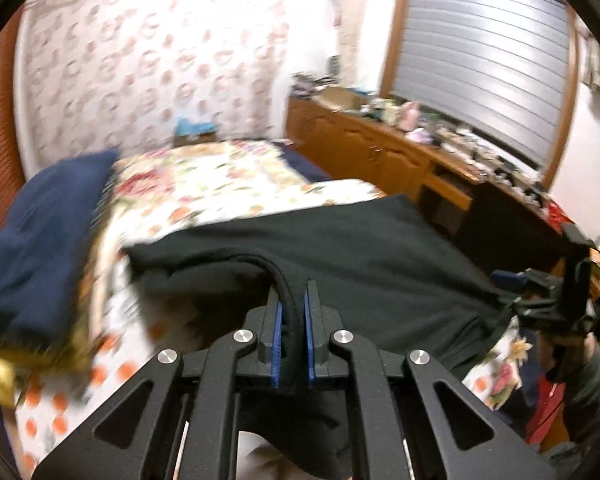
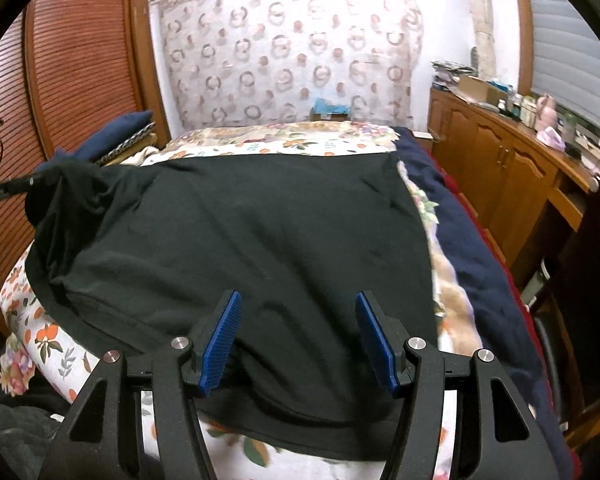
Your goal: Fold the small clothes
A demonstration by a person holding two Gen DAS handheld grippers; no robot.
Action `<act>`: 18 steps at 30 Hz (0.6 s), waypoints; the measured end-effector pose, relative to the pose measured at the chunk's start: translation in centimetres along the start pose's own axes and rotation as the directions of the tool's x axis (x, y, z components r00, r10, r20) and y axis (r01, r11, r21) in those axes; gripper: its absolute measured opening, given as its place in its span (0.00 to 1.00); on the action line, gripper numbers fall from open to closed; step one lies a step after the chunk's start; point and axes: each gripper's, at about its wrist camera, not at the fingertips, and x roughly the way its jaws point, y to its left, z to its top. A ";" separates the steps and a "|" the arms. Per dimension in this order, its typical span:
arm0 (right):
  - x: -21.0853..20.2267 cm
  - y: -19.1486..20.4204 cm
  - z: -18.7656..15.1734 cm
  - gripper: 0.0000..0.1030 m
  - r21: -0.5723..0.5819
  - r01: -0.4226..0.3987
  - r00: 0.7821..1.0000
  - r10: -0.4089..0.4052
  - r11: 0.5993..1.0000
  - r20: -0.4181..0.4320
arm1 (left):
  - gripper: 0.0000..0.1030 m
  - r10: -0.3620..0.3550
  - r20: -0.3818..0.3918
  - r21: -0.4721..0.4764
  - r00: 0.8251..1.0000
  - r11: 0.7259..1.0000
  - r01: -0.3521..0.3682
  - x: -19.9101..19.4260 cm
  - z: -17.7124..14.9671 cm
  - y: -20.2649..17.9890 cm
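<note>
A black garment [image 2: 236, 240] lies spread on the floral bed cover [image 2: 260, 144]. My left gripper [image 1: 293, 292] is shut on a bunched edge of the black garment [image 1: 340, 240] and lifts it off the bed. My right gripper [image 2: 298, 304] is open, its blue pads [image 2: 220, 344] just above the garment's near edge, holding nothing. In the left wrist view the right gripper [image 1: 540, 300] sits at the garment's far right corner, where the cloth is bunched against it. In the right wrist view the left gripper shows at the left edge [image 2: 4, 192] with cloth gathered there.
A pile of folded navy clothes [image 1: 40, 240] sits on the bed's left side. A navy blanket [image 2: 480, 260] runs along the bed's right edge. A wooden cabinet [image 2: 500, 168] with clutter on top stands to the right. A louvered wooden door [image 2: 80, 72] is on the left.
</note>
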 end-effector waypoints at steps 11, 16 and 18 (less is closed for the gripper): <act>-1.8 -0.1 -2.2 0.60 0.058 0.026 0.999 -0.029 0.998 0.043 | 0.10 -0.199 0.000 0.158 0.980 0.968 0.197 2.6 6.0 -9.9; -2.3 -0.1 -3.0 0.60 0.081 0.030 0.998 -0.035 0.996 0.059 | 0.10 -0.264 -0.025 0.189 0.964 0.946 0.264 2.7 6.5 -12.2; -2.3 0.0 -3.3 0.60 0.085 0.030 0.998 -0.035 0.996 0.060 | 0.10 -0.264 -0.053 0.192 0.963 0.944 0.269 3.6 6.1 -12.9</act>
